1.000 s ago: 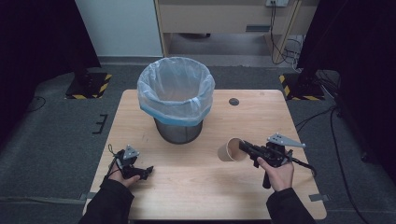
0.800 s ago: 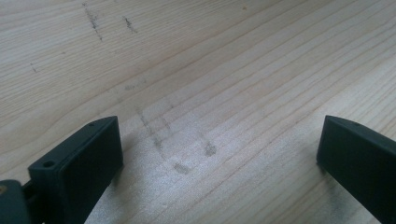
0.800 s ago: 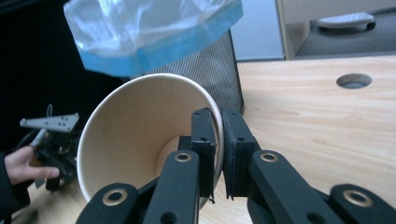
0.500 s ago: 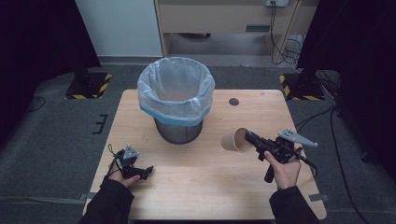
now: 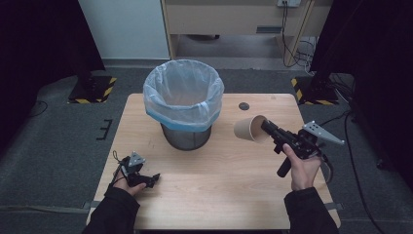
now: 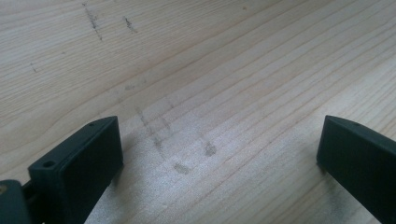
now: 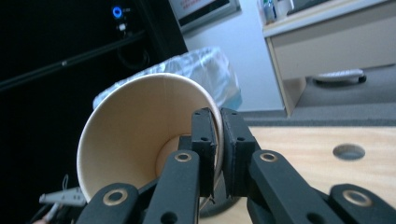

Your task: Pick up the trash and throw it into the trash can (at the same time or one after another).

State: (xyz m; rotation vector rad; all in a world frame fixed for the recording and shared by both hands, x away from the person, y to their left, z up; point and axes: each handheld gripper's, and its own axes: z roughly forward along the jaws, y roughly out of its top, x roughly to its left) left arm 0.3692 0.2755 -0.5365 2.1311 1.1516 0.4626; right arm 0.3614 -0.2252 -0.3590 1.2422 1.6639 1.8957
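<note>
A brown paper cup (image 5: 249, 129) hangs above the table, tipped on its side with its mouth toward my right gripper (image 5: 267, 127). That gripper is shut on the cup's rim (image 7: 215, 140), one jaw inside the cup (image 7: 140, 140) and one outside. A wire bin lined with a pale blue bag (image 5: 184, 100) stands at the table's middle back, left of the cup. My left gripper (image 5: 148, 179) rests low on the wooden table (image 5: 219, 185) near the front left, jaws wide apart over bare wood (image 6: 210, 116), holding nothing.
A round cable hole (image 5: 244, 106) sits in the tabletop behind the cup. Grey carpet surrounds the table, with a wooden cabinet (image 5: 234, 19) at the back and black stands with yellow-striped feet (image 5: 92, 90) on both sides.
My right gripper has lifted the cup off the table and carried it up and back, tipping it onto its side. The left gripper has stayed put.
</note>
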